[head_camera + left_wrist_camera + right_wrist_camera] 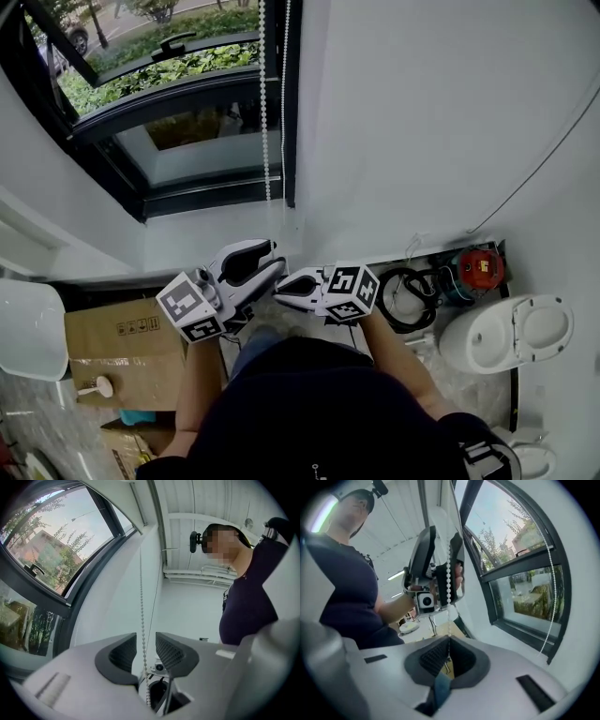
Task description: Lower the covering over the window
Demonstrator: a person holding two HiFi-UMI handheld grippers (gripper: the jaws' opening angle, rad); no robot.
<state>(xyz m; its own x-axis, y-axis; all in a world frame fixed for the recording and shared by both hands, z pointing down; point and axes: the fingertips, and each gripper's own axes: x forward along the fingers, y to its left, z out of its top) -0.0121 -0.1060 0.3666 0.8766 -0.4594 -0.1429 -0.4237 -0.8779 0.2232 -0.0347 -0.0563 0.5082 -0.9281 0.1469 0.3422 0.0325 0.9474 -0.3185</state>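
As we work the bead chain (pixel 142 597) hanging at the right edge of the window (pixel 51 559), our right hand-held gripper (pixel 449 641) is clamped on it. Our left hand-held gripper (pixel 149 651), higher up, stands wide, beads running free between its jaws. The glass shows bare, no covering in sight. Next, we judge, comes a steady downward pull.

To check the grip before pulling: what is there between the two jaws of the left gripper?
The bead chain hangs between the open jaws of the left gripper, touching neither pad; the left gripper view shows this.
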